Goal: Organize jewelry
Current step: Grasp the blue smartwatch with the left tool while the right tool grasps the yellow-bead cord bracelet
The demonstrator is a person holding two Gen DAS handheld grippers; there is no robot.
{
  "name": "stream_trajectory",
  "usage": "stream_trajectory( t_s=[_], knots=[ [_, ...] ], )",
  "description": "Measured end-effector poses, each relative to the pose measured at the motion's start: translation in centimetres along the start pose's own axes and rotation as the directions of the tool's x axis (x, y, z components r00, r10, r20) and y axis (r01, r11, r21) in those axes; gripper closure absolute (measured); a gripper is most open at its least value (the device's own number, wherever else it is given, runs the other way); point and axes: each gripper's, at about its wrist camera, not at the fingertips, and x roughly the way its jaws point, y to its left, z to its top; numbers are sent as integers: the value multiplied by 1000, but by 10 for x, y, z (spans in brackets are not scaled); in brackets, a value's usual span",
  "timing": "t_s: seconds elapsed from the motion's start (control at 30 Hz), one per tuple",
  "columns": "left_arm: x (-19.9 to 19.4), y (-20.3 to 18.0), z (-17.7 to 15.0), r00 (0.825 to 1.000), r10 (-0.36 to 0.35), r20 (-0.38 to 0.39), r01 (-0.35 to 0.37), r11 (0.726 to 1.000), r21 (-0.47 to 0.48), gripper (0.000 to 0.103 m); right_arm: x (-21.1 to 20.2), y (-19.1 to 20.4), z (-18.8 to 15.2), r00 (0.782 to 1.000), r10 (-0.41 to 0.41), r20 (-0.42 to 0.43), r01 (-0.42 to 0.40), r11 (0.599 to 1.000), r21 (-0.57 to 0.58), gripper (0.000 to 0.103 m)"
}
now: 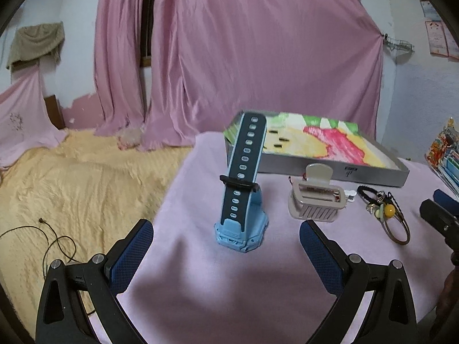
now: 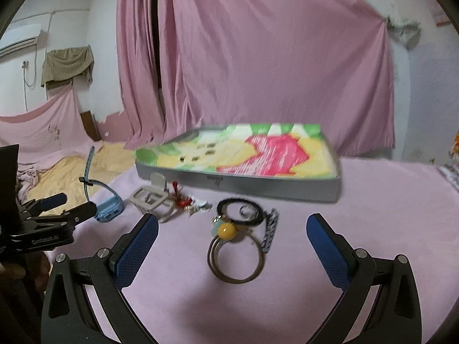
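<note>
A light-blue watch (image 1: pixel 240 209) with a dark strap stands upright on the pink cloth, just ahead of my open left gripper (image 1: pixel 226 235). Right of it lies a beige hair claw (image 1: pixel 315 200), then a black hair tie (image 1: pixel 370 193) and a metal bangle with a yellow bead (image 1: pixel 397 228). In the right wrist view the bangle (image 2: pixel 235 255) lies between the tips of my open right gripper (image 2: pixel 232 229), with the black hair tie (image 2: pixel 239 210) and a patterned band (image 2: pixel 269 233) behind it. The watch (image 2: pixel 107 205) and claw (image 2: pixel 152 199) sit to the left. Nothing is held.
A shallow grey tray (image 1: pixel 330 169) lined with a colourful drawing stands at the back of the table (image 2: pixel 373 215). A yellow bedspread (image 1: pixel 71 177) with a thin black cord lies left. Pink curtains hang behind. Colourful packets (image 1: pixel 447 154) sit at the right edge.
</note>
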Motion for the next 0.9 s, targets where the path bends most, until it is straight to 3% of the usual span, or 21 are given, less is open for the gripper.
stream_trajectory(
  t_s=[0.13, 0.37, 0.6, 0.9],
  knots=[
    [13, -1, 2, 998, -20, -61, 21, 1000, 12, 1, 16, 2, 0, 995, 24, -97, -24, 1000, 1, 9],
    [29, -4, 8, 988, -44, -146, 49, 998, 33, 3, 42, 2, 7, 976, 10, -218, -11, 1000, -4, 31],
    [39, -4, 12, 977, -50, -209, 61, 997, 45, 21, 62, 3, 8, 953, 34, -299, -34, 999, 6, 52],
    [47, -9, 13, 973, -47, -227, 66, 995, 73, 44, 69, 6, 8, 943, 32, -331, -34, 999, -1, 65]
  ],
)
